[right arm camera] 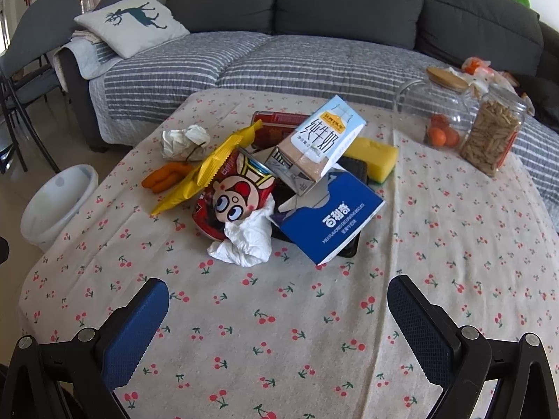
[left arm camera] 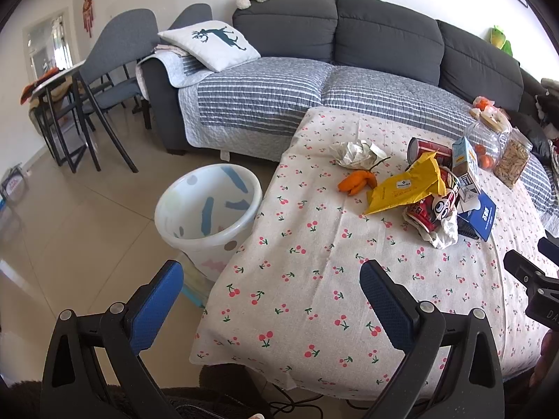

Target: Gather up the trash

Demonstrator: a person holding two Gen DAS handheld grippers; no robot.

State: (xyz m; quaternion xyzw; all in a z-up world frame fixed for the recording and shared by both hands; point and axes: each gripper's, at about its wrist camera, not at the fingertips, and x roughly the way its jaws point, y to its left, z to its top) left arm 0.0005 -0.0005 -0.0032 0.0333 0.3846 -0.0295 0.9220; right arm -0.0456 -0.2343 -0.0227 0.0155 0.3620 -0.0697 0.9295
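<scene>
From the left wrist camera, the job looks barely begun. The white bin (left arm camera: pixel 209 209) stands on the floor just beside the corner of the tabletop (left arm camera: pixel 314 296), and what shows of its inside holds no rubbish that I can make out (the blue and pink shapes look like its own pattern seen through the plastic). The trash heap (left arm camera: pixel 429 195) sits well up the cherry-print cloth: a yellow wrapper (left arm camera: pixel 405 185), a red cup (left arm camera: pixel 440 206), a milk carton (left arm camera: pixel 464 160), a blue box (left arm camera: pixel 482 216), with a crumpled paper ball (left arm camera: pixel 356 153) and an orange peel (left arm camera: pixel 356 181) a little apart on the bin side. Everything is left to collect. The left gripper (left arm camera: pixel 272 300) has its jaws spread wide, empty, one over the floor near the bin and one over the cloth, touching nothing.

From the right wrist camera, the same heap lies straight ahead: the red cup (right arm camera: pixel 234 202), a white tissue (right arm camera: pixel 248 241) in front of it, the blue box (right arm camera: pixel 332 220) leaning on a dark tray, the milk carton (right arm camera: pixel 321 143) on top, a yellow sponge (right arm camera: pixel 377 160) behind. Two glass jars (right arm camera: pixel 464 122) stand off to the side, probably not rubbish. The right gripper (right arm camera: pixel 279 317) is likewise wide open, holding nothing, well short of the tissue above bare cloth.
</scene>
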